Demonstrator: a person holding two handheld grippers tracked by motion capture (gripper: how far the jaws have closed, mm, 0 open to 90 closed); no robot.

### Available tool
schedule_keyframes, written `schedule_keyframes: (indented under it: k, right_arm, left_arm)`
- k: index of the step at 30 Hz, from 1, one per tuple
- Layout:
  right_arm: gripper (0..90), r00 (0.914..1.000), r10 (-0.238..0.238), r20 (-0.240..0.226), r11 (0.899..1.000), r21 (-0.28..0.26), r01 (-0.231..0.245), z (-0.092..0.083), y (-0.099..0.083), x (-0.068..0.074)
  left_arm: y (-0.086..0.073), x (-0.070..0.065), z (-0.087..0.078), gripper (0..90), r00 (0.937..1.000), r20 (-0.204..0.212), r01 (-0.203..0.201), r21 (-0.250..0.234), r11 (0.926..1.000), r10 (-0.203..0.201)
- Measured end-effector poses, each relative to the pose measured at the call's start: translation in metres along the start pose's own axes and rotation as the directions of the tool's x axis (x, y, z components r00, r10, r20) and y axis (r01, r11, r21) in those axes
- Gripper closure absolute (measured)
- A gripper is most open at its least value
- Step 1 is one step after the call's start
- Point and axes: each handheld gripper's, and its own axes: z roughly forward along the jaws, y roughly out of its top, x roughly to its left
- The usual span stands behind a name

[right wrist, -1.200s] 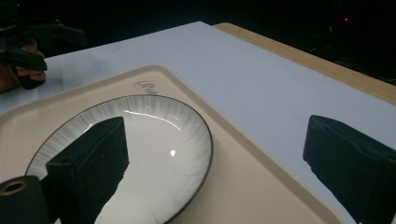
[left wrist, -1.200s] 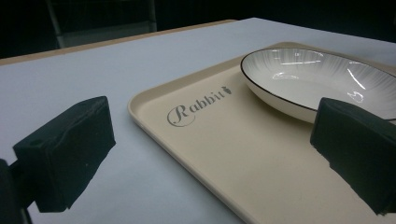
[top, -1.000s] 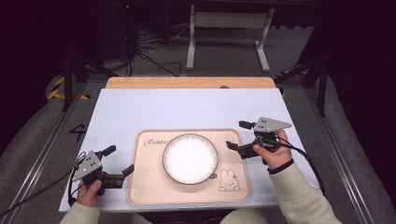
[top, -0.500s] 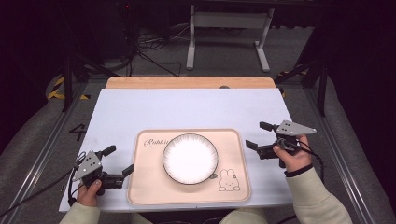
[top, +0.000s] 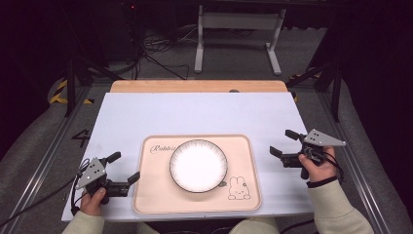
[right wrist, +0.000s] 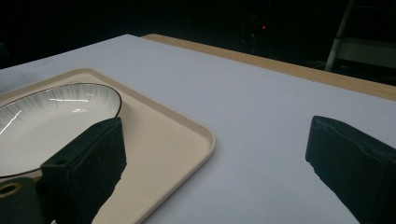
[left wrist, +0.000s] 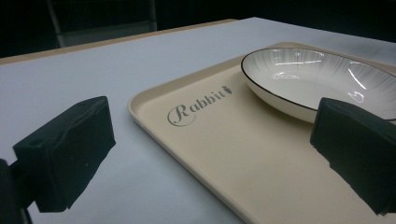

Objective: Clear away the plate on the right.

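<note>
- While both grippers sit low at the near edge of the table, the left gripper point(top: 122, 168) rests released, jaws spread wide, just off the left rim of the beige tray point(top: 151, 195)
- Over on the other side, the right gripper point(top: 284, 143) is released too, jaws apart, holding nothing, near the tray's right edge but clear of it
- Between them, the white plate with dark rim point(top: 198, 165) lies flat in the middle of the tray, untouched
- Looks like the plate or tray is the target here; best bet is to come in level, one jaw under the rim, and close gently so the glazed plate does not skid
- Nothing blocks the approach: the pale table cover point(top: 204, 114) is bare
- Far back, a wooden strip point(top: 195, 86) edges the table, with a metal stand point(top: 236, 29) on the floor beyond
</note>
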Motion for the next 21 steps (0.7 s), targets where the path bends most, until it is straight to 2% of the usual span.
schedule_keyframes:
  k: [6,15,19,21]
  right_arm:
    - [4.2,0.9996,0.022,0.015,0.999,-0.025,-0.021,-0.002,-0.02,-0.007]
    - [4.1,0.9992,0.036,0.019,0.998,-0.043,-0.035,-0.004,-0.036,-0.007]
    - [3.0,0.9997,0.018,0.015,0.998,-0.06,-0.017,-0.005,-0.045,-0.007]
    - [2.9,0.9991,0.037,0.02,0.998,-0.053,-0.036,-0.005,-0.049,-0.008]
  left_arm:
    - [0.0,0.0,0.0,0.3,1.0,0.001,0.0,-0.001,1.0,0.0]
    - [0.0,0.0,0.0,0.3,0.9999,0.004,-0.011,0.001,0.9999,0.011]
    - [0.0,0.0,-0.001,0.3,0.9999,0.007,-0.01,-0.001,0.9999,0.01]
    - [0.0,0.0,-0.001,0.3,0.9999,0.009,-0.01,-0.002,1.0,0.01]
